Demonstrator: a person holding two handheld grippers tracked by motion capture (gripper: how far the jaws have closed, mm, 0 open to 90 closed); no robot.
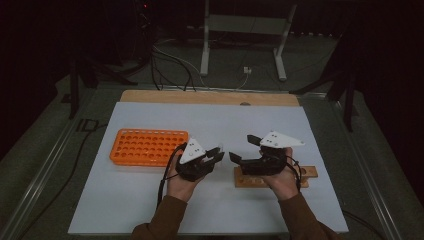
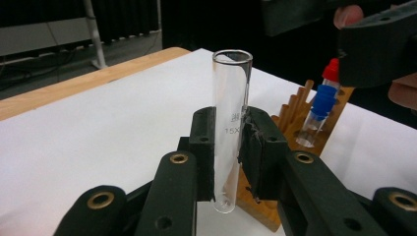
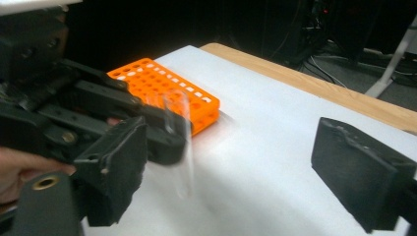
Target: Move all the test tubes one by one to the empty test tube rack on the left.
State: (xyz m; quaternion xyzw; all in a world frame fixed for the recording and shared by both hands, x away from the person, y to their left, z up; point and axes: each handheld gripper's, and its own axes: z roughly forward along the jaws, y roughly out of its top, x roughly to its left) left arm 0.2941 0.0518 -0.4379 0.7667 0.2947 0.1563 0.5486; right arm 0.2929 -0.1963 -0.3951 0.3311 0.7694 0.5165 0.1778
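A clear glass test tube stands upright between the pads of my left gripper, which is shut on its lower half; its open mouth is up. In the high view my left gripper is held over the white mat, just right of the orange rack. My right gripper faces it from the right with its jaws wide apart. In the right gripper view the tube looks blurred, close to the left pad of my right gripper, and nothing is pressed between the pads.
A wooden rack lies under my right hand; it holds a small tube with a blue and red cap. The orange rack has many empty holes. The white mat covers a wooden tabletop.
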